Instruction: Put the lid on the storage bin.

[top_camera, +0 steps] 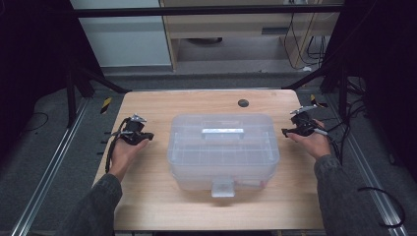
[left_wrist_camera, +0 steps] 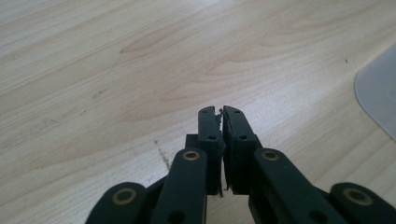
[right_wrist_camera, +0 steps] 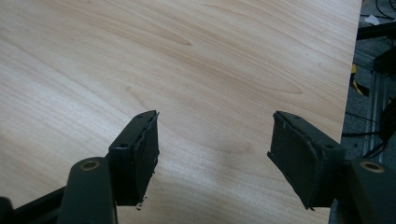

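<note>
A clear plastic storage box (top_camera: pixel 223 152) with a shut lid, a pale handle (top_camera: pixel 223 132) on top and a front latch (top_camera: pixel 223 187) stands in the middle of the wooden table (top_camera: pixel 147 196). My left gripper (top_camera: pixel 139 132) hovers over the table left of the box, held in a hand. In the left gripper view its jaws (left_wrist_camera: pixel 221 112) stand pressed nearly together with nothing between them, and a corner of the box (left_wrist_camera: pixel 379 88) shows at the right edge. My right gripper (top_camera: pixel 295 127) sits right of the box; its jaws (right_wrist_camera: pixel 215 135) stand wide apart over bare wood.
A small black round plug (top_camera: pixel 243 103) sits in the table behind the box. The table's right edge (right_wrist_camera: pixel 348 93) runs close to my right gripper, with cables (top_camera: pixel 344 128) and a metal rail beyond it. Dark frame bars stand at both far corners.
</note>
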Motion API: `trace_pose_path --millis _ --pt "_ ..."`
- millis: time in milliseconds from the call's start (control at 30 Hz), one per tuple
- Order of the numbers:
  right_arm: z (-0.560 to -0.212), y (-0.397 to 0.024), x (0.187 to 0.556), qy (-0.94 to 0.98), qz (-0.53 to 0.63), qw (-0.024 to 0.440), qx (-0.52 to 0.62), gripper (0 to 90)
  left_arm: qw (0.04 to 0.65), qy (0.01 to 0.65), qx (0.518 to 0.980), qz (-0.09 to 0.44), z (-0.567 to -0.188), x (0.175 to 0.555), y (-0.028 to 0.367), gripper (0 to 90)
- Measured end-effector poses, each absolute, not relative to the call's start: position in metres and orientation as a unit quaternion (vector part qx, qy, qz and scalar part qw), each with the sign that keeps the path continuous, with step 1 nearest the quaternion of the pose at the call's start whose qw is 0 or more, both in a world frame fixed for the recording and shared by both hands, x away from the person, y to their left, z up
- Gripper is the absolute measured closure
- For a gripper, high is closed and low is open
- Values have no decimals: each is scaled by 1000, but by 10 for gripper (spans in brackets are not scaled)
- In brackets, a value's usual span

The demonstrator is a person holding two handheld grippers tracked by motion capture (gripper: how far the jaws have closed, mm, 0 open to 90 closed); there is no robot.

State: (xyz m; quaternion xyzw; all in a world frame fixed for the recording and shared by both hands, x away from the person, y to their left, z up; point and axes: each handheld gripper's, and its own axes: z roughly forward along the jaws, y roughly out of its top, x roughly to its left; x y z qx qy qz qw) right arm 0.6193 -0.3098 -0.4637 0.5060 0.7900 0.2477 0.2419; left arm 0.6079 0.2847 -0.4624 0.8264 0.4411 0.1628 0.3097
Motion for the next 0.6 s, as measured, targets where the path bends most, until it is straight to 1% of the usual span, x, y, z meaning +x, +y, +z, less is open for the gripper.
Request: trace_pose_path --millis 33,67,100,133,167,200,233,267,300,400,600 --pt "-464 -310 619 790 248 242 506 322 310 441 826 163 -462 608 285 791" --pt "-465 -310 620 786 251 243 510 320 313 448 821 166 -464 610 285 791" --pt "-466 -311 622 783 256 241 514 312 316 454 815 172 -465 611 285 715" --pt "-468 -311 623 779 262 244 515 297 313 466 807 184 -468 614 285 588" --pt "-468 -311 623 779 262 244 515 297 313 466 807 184 -468 614 285 520" --pt "-468 -310 623 777 266 243 517 283 308 477 799 197 -470 616 285 520" --pt "-470 -310 623 772 273 239 522 260 306 486 794 200 -472 618 285 430" --pt "-471 -309 623 768 277 236 527 248 309 488 791 199 -474 619 285 389" --pt "-473 -308 623 767 277 241 526 239 310 488 790 203 -476 620 285 375" --pt "-478 -307 625 757 277 245 539 192 306 492 787 211 -482 621 283 244" --pt "-486 -306 625 744 291 235 553 173 306 495 788 199 -492 623 278 110"
